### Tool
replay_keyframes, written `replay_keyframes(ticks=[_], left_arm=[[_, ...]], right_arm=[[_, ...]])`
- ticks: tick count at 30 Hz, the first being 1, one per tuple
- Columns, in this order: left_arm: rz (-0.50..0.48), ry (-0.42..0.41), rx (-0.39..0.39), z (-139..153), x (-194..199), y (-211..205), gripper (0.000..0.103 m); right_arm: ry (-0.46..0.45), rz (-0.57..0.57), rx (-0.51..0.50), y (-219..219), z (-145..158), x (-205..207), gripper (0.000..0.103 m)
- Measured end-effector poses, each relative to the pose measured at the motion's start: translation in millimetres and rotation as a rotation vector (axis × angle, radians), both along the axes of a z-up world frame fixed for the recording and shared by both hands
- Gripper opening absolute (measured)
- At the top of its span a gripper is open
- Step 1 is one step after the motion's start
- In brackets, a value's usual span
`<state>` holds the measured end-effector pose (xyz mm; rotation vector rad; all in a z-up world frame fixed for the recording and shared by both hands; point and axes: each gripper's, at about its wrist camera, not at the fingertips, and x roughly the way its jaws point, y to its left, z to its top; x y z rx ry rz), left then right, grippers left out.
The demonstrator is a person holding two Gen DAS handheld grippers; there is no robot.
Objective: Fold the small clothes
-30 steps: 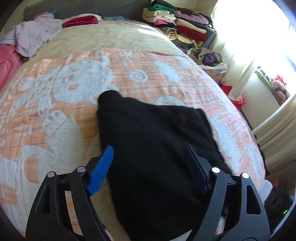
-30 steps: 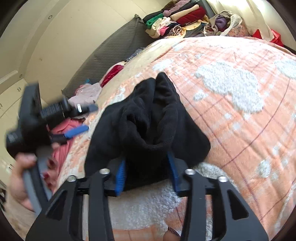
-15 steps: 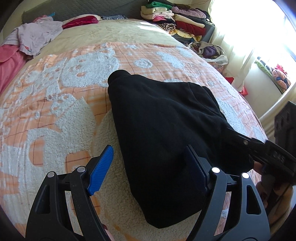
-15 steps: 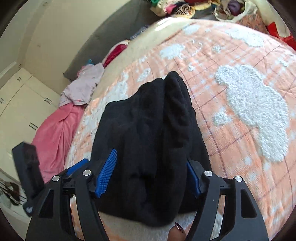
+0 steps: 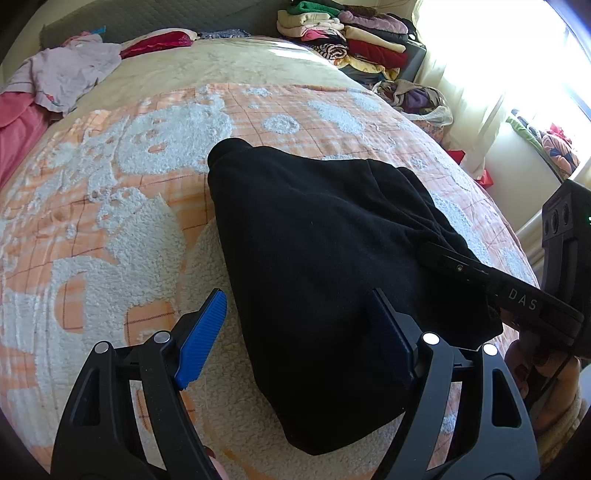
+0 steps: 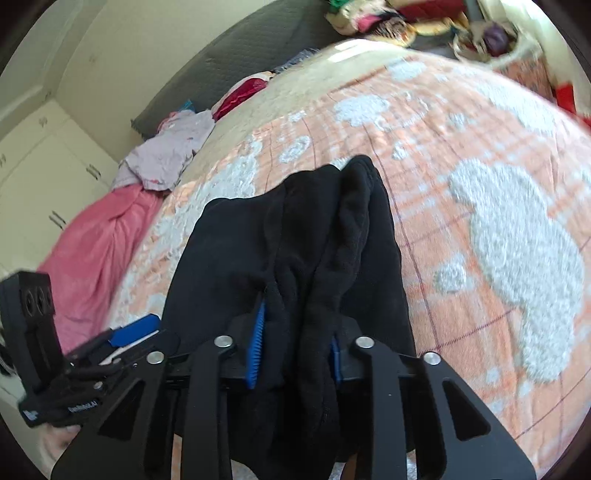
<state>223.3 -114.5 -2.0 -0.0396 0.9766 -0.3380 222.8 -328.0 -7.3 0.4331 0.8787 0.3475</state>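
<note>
A black garment (image 5: 317,258) lies folded on the bed's orange-and-white fleece blanket (image 5: 110,206), toward the near edge of the bed, with one narrow rounded end pointing toward the headboard side.

The left gripper (image 5: 299,332) hovers over the garment's near part with its jaws spread wide and released; its blue left pad (image 5: 201,332) hangs above the bare blanket just beside the cloth, and the other pad sits over the black fabric. Nothing is pinched between them.

The right gripper (image 6: 295,347) is clenched on a bunched ridge of the black garment (image 6: 295,229), the fabric squeezed between its blue pads (image 6: 256,343). In the left wrist view this gripper (image 5: 491,284) reaches in from the right edge of the bed, its tip buried in the cloth.

A pink cover (image 6: 92,254) and a lilac garment (image 6: 166,155) lie at the far left side of the bed. A stack of folded clothes (image 5: 343,33) stands beyond the far right corner, near the bright window (image 5: 517,55).
</note>
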Motion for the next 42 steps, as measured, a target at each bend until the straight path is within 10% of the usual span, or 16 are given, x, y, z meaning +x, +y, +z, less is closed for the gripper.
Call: replay_keyframes(ticks=[14, 37, 42], left_arm=[[-0.028, 0.018, -0.006, -6, -3, -5, 0.071], [-0.024, -0.011, -0.026, 3, -19, -2, 0.072], [-0.021, -0.069, -0.042, 21, -33, 4, 0.086]], right_arm=[[-0.049, 0.030, -0.148, -6, 0, -2, 0.020], [-0.188, -0.154, -0.336, -7, 42, -65, 0.086], [-0.253, -0.195, -0.342, -11, 61, -89, 0.095]])
